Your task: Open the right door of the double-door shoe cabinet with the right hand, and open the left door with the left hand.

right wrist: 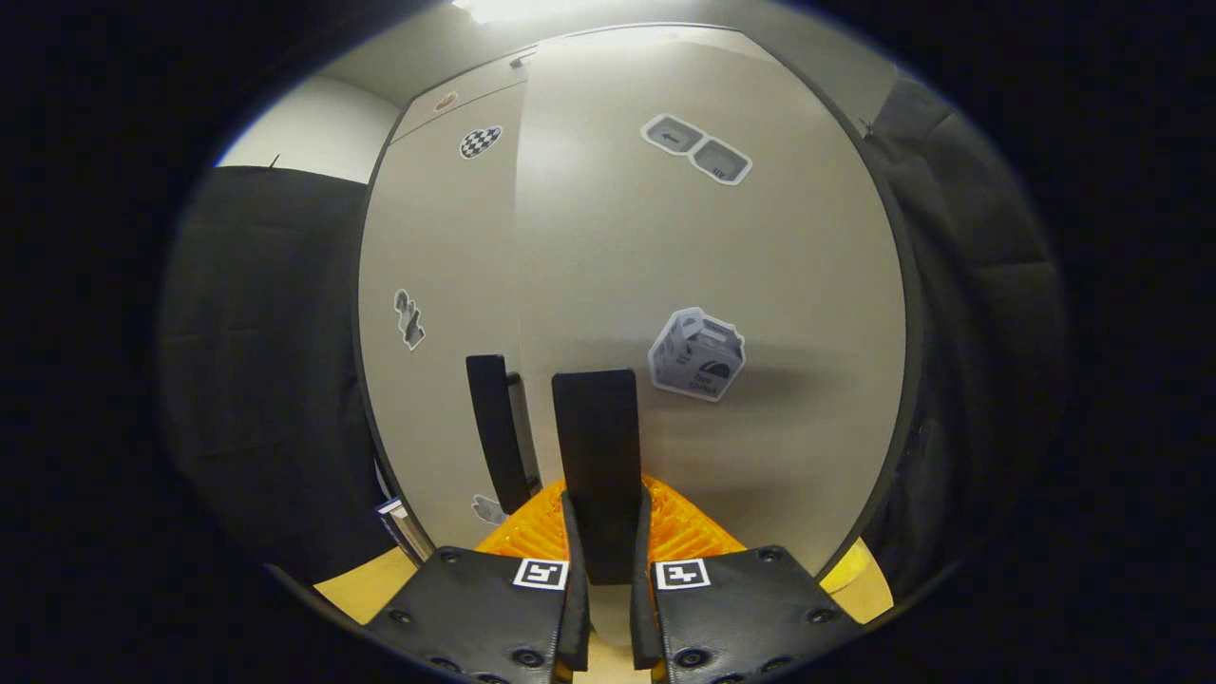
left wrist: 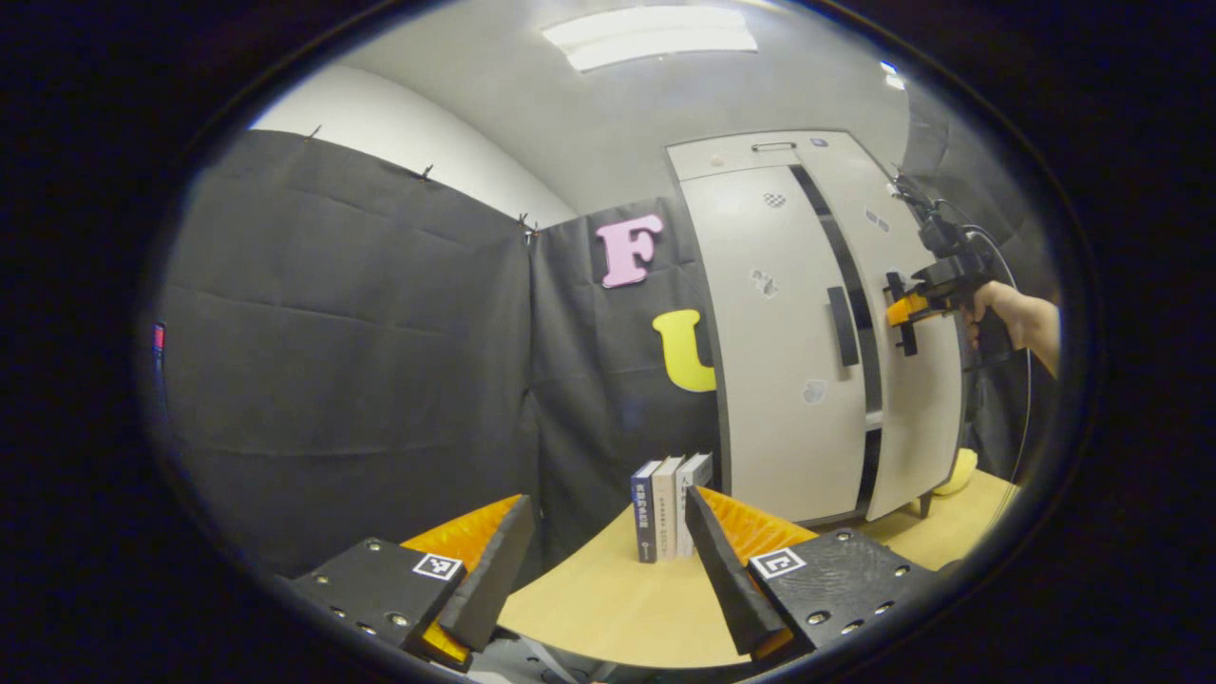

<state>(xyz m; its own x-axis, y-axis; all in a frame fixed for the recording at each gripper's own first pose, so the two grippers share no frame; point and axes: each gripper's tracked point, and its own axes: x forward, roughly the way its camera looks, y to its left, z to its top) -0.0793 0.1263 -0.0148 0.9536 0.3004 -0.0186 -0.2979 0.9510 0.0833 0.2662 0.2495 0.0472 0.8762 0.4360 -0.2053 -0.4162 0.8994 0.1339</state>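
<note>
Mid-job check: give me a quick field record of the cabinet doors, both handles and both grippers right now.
right door: ajar, pulled out ahead of the left door
right handle: black bar, clamped between the right gripper's fingers
right gripper: shut on the right handle; a hand holds it
left door: looks closed
left handle: black bar, untouched
left gripper: open, well back from the cabinet, above the table
books: upright beside the cabinet

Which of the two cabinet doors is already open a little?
The right door: the right gripper clamps its handle. The left door sits closed.
</note>
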